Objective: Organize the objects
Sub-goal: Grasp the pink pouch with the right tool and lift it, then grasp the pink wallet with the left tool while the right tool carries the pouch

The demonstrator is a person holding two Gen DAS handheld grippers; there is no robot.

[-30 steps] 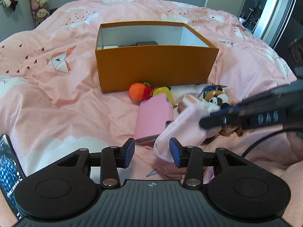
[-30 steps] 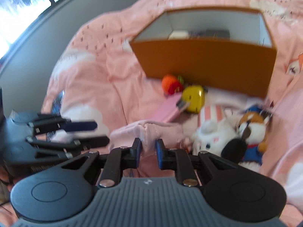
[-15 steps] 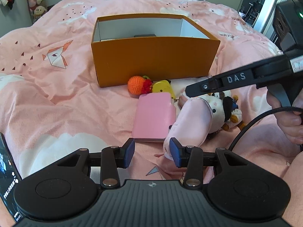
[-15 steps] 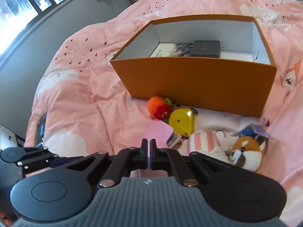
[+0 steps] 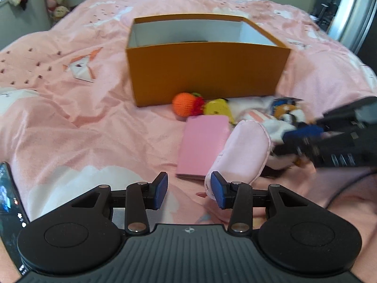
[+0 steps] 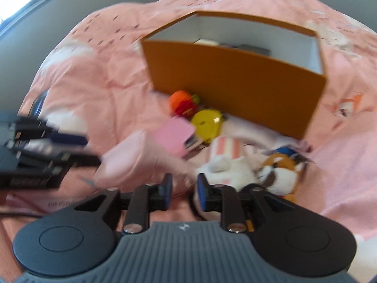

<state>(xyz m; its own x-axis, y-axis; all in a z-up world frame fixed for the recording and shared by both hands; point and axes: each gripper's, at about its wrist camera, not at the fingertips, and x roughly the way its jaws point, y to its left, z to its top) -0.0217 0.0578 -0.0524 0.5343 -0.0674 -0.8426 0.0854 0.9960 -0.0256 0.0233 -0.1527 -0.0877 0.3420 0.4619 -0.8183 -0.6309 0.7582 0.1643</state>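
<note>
Both grippers spread and empty, right gripper (image 6: 184,192) just reopened, left gripper (image 5: 189,191) beside pink sock (image 5: 242,151); next: pinch it, carry to orange box (image 5: 207,70).

One orange box (image 5: 207,70) sits at the upper centre. Below it lie one orange knitted ball (image 5: 183,105), one yellow toy (image 5: 216,108), one pink wallet (image 5: 202,148), one pale pink pouch (image 5: 240,153) and two plush animals: a white one (image 6: 226,165) and a brown one (image 6: 280,167). One phone (image 5: 7,202) shows at lower left.
</note>
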